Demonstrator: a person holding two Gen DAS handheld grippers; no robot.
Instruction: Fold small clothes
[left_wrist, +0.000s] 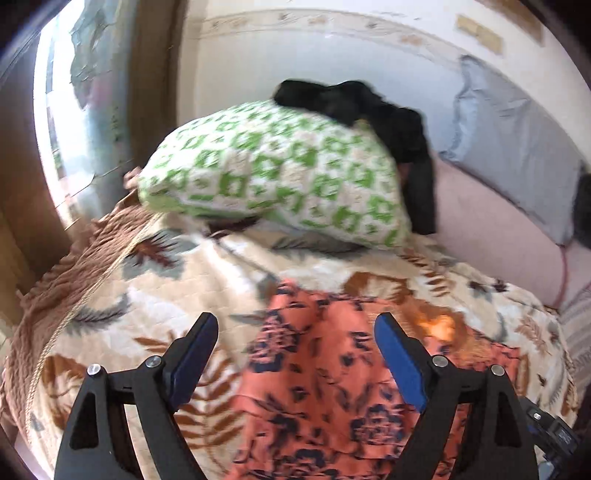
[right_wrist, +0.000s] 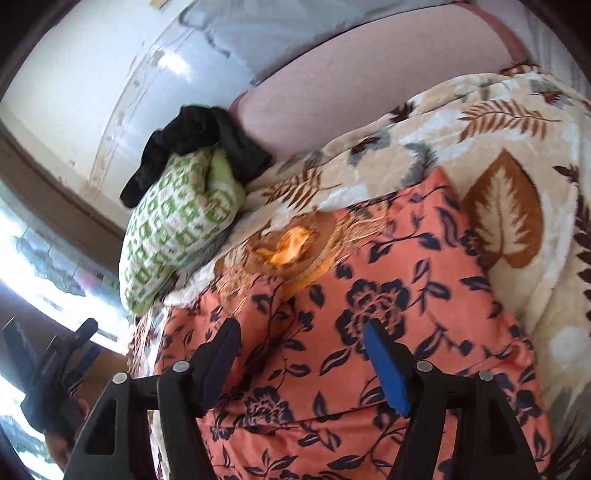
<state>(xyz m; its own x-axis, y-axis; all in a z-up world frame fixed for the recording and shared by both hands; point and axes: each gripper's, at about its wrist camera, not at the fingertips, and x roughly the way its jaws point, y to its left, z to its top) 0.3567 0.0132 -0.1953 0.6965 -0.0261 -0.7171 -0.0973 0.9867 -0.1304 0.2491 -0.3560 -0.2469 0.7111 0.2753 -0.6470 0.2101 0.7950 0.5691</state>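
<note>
An orange floral garment (right_wrist: 369, 302) lies spread on the leaf-print blanket (left_wrist: 155, 295), with a gold embroidered neckline (right_wrist: 291, 251) at its far end. Both grippers hover just above it. The left gripper (left_wrist: 295, 328) has its jaws wide apart and holds nothing; the right gripper (right_wrist: 301, 332) is likewise spread and empty.

The cloth looks thin, light and limp (a woven print, probably a little slick), so it should drape and slide rather than hold a crease. The embroidered neck is likely stiffer. A good hold would be at the edges or corners, pinching a single layer and keeping clear of the blanket beneath.

A green-patterned pillow (left_wrist: 280, 173) with black clothes (left_wrist: 388, 118) on it sits well beyond.
</note>
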